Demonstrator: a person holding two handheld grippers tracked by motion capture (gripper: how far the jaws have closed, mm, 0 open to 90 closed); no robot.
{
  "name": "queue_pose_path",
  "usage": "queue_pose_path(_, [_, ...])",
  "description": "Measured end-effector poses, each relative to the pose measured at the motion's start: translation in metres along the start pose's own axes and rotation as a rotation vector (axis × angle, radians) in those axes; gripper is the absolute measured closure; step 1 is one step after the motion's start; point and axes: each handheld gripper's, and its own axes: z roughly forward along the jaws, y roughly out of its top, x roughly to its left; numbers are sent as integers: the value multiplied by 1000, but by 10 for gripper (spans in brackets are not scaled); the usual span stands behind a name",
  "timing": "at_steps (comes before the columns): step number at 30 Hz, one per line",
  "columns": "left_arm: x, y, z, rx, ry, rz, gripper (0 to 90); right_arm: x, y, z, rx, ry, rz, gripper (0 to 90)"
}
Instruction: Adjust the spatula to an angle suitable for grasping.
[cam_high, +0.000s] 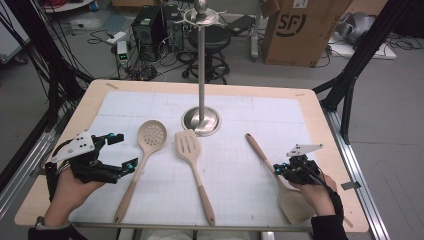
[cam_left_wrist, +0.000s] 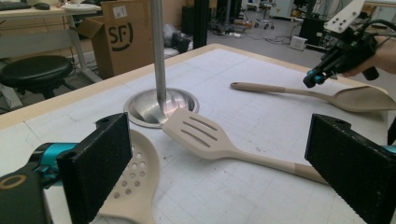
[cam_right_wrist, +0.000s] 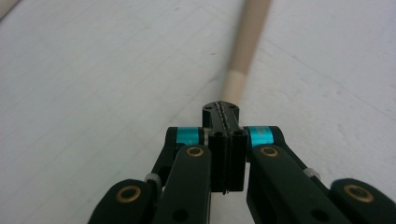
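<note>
Three beige utensils lie on the white mat (cam_high: 235, 165): a perforated spoon (cam_high: 151, 134) at the left, a slotted turner (cam_high: 187, 144) in the middle and a solid spoon (cam_high: 294, 202) at the right, its handle (cam_high: 257, 147) pointing away to the left. A steel hanging stand (cam_high: 201, 120) rises behind them. My left gripper (cam_high: 124, 151) rests at the left edge, open and holding nothing, and in its own view the perforated spoon (cam_left_wrist: 135, 186) and turner (cam_left_wrist: 205, 135) lie beyond its jaws. My right gripper (cam_high: 280, 170) is shut, pads pressed together, tips just over the solid spoon's handle (cam_right_wrist: 243, 51).
Beyond the table stand a cardboard box (cam_high: 300, 30), a black stool (cam_high: 212, 40) and a computer tower (cam_high: 150, 25) amid cables. Black frame legs (cam_high: 350, 85) flank the right side. The stand's top ring (cam_high: 201, 15) carries hooks.
</note>
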Motion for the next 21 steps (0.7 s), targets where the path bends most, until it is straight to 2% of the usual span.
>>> queue_pose_path(3, [0, -1, 1, 4, 0, -1, 78, -7, 2, 7, 8, 2, 8, 900])
queue_pose_path(8, [1, -1, -2, -4, 6, -9, 78, -11, 11, 14, 13, -15, -13, 900])
queue_pose_path(10, [2, -1, -2, -4, 7, -8, 78, -13, 15, 13, 7, 12, -15, 900])
queue_pose_path(13, [2, -2, -1, 0, 7, -12, 78, -18, 20, 8, -2, 22, -23, 900])
queue_pose_path(16, [2, -3, 0, 5, 7, -11, 78, -21, 24, 8, -7, 47, 0, 900])
queue_pose_path(21, [1, -3, 1, 6, 5, -11, 78, -20, 30, 20, 57, 82, -3, 900])
